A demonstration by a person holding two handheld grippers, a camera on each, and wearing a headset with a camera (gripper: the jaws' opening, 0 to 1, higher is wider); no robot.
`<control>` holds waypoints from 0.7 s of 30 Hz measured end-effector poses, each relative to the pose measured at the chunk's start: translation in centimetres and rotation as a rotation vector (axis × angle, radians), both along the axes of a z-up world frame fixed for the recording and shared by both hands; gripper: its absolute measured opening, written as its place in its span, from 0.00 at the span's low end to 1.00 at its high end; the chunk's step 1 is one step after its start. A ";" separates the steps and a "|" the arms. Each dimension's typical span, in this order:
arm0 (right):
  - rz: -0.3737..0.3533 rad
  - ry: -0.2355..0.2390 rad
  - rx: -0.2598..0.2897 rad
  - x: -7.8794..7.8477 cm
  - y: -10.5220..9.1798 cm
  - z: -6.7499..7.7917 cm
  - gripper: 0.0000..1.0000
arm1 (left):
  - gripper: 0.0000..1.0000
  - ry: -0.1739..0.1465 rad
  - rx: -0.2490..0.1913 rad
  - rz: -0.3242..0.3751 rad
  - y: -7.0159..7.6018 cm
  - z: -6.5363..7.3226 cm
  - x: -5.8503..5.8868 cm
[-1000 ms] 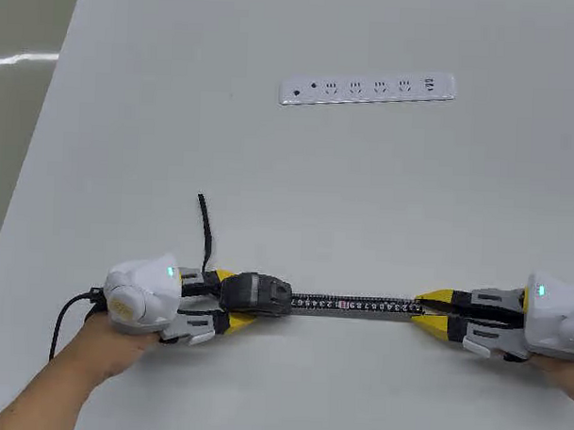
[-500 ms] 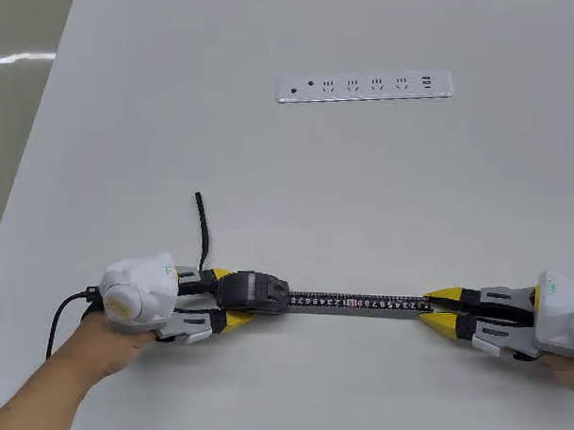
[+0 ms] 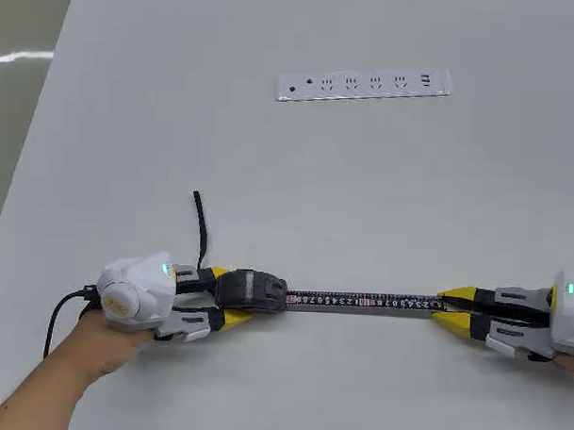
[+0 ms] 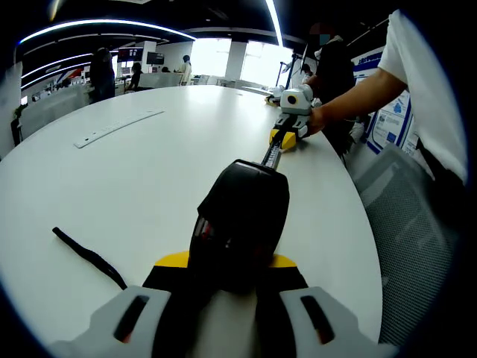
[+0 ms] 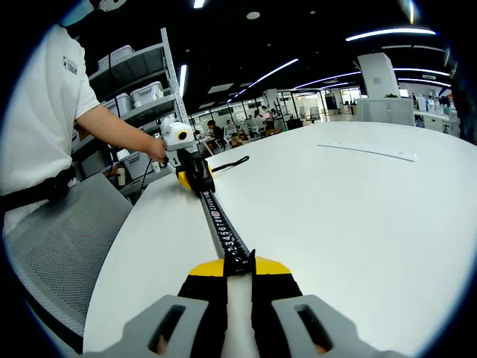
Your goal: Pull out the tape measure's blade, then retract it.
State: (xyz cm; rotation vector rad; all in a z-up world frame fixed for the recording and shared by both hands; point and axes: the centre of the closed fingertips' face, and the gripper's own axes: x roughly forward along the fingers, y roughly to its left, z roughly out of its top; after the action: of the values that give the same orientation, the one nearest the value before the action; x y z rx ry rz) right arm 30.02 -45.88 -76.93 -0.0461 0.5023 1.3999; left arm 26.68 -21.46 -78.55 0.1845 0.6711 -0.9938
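Your 2 grippers have the tape measure [image 3: 251, 291] stretched out between them.
Your left gripper [image 3: 229, 295] pinches the case; your right gripper [image 3: 446, 306] is clamped on the tip of the blade [image 3: 364, 301], which lies straight along the table [image 3: 269, 177]. The whole line sits well on your side of the power strip [image 3: 364, 85], roughly parallel to it; the black strap [image 3: 203, 226] points toward the strip.

Printed black digits are running along the tape measure blade [image 5: 223, 231]. In the right gripper view "3 4 5 6" is reading clearly just ahead of the jaws. In the head view the same digit row is showing, too small to read. Shirt [image 5: 71, 67] logo and power strip [image 3: 365, 85] markings are coming out unreadable.
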 end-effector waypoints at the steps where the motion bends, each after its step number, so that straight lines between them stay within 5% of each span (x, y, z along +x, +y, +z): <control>1: -0.001 -0.001 -0.002 0.0 -0.1 0.0 0.08 | 0.28 0.000 0.000 -0.001 0.0 0.0 0.0; 21: -0.020 0.017 0.004 0.6 -1.5 0.1 0.08 | 0.28 0.001 0.004 0.001 0.0 0.0 0.0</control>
State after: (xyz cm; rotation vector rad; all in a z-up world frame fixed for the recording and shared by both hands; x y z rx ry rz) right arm 30.63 -47.39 -76.86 -0.0262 0.5127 1.3829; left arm 26.66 -21.49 -78.56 0.1871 0.6743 -0.9920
